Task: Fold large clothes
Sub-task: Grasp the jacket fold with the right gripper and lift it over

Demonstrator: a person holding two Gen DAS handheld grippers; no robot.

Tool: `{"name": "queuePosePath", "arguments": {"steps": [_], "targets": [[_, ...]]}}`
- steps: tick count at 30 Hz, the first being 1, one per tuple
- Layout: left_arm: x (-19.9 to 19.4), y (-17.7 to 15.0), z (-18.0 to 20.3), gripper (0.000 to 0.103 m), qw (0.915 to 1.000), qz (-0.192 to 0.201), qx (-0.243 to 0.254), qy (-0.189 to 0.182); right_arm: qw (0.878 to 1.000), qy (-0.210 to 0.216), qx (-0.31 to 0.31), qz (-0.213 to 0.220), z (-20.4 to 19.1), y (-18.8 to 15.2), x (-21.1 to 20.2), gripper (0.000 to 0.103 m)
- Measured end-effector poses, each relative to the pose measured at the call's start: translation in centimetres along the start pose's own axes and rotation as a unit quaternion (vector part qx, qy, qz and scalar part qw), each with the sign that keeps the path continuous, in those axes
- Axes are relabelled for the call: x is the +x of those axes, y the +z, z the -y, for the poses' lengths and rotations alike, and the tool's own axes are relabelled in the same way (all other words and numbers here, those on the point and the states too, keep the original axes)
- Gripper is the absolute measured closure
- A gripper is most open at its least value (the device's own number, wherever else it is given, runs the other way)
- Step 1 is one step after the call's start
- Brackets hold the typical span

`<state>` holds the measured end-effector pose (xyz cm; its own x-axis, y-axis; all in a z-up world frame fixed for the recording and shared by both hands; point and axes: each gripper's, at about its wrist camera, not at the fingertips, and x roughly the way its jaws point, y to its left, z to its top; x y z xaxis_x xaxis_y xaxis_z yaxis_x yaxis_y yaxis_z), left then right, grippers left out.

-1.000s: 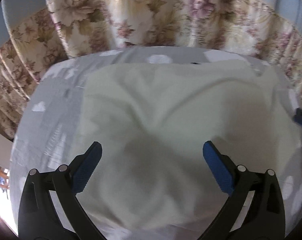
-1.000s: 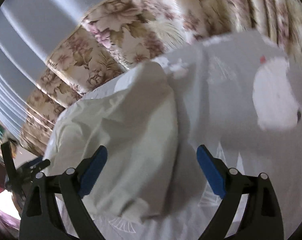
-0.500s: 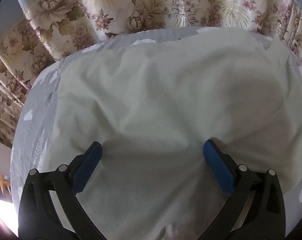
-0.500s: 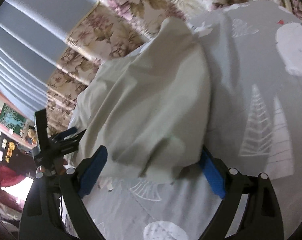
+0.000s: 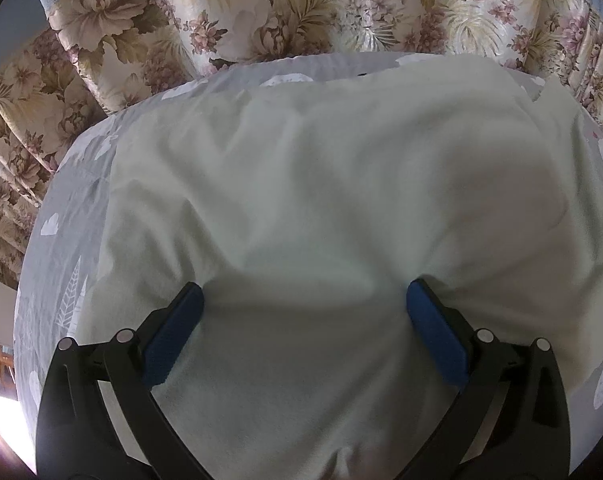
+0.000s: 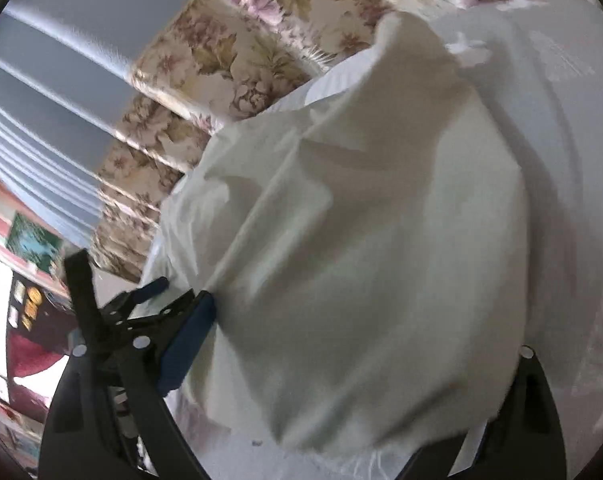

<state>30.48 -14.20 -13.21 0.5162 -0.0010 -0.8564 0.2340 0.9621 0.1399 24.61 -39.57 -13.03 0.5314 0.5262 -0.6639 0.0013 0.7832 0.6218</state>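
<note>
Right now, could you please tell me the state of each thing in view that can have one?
Cream garment: spread over the bed, wrinkled, not yet folded.
Left gripper: open, blue pads pressing into the cloth.
Right gripper: open, cloth bunched between the fingers, one pad hidden.
Grey bedsheet: lying flat under the garment.
Floral curtain: drawn, hanging in pleats.

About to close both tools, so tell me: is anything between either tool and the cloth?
Nothing visible is. The left tool is open with its blue pads against the cloth, fabric bulging between them. The right tool is open too, with the cloth filling its gap and covering its right pad.
</note>
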Motion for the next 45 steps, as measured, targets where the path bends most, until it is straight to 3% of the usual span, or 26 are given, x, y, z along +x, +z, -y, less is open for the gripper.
{"name": "queuePosePath", "arguments": {"steps": [1,2,3,4,7,9,13,15,18,20,23,30,31,32,33,35,37,41,45], "targets": [[0.0,0.0,0.0,0.003,1.0000,-0.001,-0.001,0.001,1.000,-0.015,-0.007,0.001,-0.3,0.3,0.1,0.031],[0.0,0.1,-0.1,0.003,1.0000,-0.002,-0.002,0.001,1.000,-0.019,-0.009,0.004,-0.4,0.5,-0.2,0.050],[0.1,0.0,-0.1,0.003,1.0000,-0.002,-0.003,0.000,1.000,-0.012,-0.011,0.009,-0.6,0.4,-0.9,0.060],[0.0,0.0,-0.1,0.003,1.0000,-0.001,-0.003,0.000,1.000,-0.009,-0.016,0.010,-0.8,0.2,-1.2,0.062],[0.0,-0.1,-0.1,0.003,1.0000,0.000,-0.002,0.004,1.000,-0.012,-0.010,-0.001,-0.4,0.0,-0.7,0.060],[-0.1,-0.1,0.0,0.003,1.0000,0.002,-0.004,0.008,1.000,-0.013,0.010,-0.016,0.5,0.3,0.5,0.049],[-0.1,-0.2,0.0,0.003,0.9999,0.003,-0.007,0.008,0.999,-0.003,0.032,-0.013,0.7,0.8,1.2,0.049],[-0.1,-0.2,0.1,0.003,0.9999,0.005,-0.008,0.013,0.999,-0.038,-0.004,0.001,-1.0,0.9,1.5,0.063],[0.0,-0.2,0.2,0.003,0.9997,0.004,-0.012,0.018,0.989,-0.105,-0.098,0.044,-5.4,0.2,0.4,0.072],[0.0,-0.2,0.2,0.003,0.9997,0.002,-0.012,0.022,0.977,-0.136,-0.149,0.063,-8.6,-0.4,-0.3,0.073],[0.1,0.0,0.4,0.003,0.9995,-0.004,-0.012,0.028,0.969,-0.150,-0.183,0.071,-11.8,-0.4,-0.8,0.075],[0.4,0.7,-0.2,0.004,0.9996,-0.019,-0.019,0.007,0.950,-0.223,-0.211,0.049,-16.7,-0.3,-0.3,0.075],[-0.2,0.6,-0.7,0.016,0.9997,-0.020,-0.017,0.002,0.947,-0.230,-0.218,0.047,-17.7,-0.4,0.2,0.076],[-1.1,0.4,-1.5,0.035,0.9997,-0.020,-0.015,-0.004,0.943,-0.238,-0.226,0.045,-18.7,-0.5,0.5,0.076],[-2.4,0.1,-3.0,0.037,0.9994,-0.019,-0.021,-0.021,0.939,-0.249,-0.235,0.038,-20.2,-0.6,1.0,0.076],[-5.5,-0.4,-7.1,0.029,0.9984,0.006,-0.035,-0.045,0.928,-0.271,-0.254,0.031,-22.3,-1.0,2.0,0.076],[-7.9,-1.0,-12.3,0.015,0.9979,0.034,-0.054,-0.014,0.911,-0.297,-0.285,0.022,-25.5,-1.7,4.0,0.076],[-8.7,-2.8,-21.0,0.015,0.9913,0.039,-0.111,0.059,0.879,-0.316,-0.356,-0.025,-30.7,-4.5,10.2,0.075],[-7.0,-6.3,-26.2,0.015,0.9866,0.007,-0.156,0.049,0.878,-0.289,-0.363,-0.114,-31.0,-7.2,17.2,0.074]]}}
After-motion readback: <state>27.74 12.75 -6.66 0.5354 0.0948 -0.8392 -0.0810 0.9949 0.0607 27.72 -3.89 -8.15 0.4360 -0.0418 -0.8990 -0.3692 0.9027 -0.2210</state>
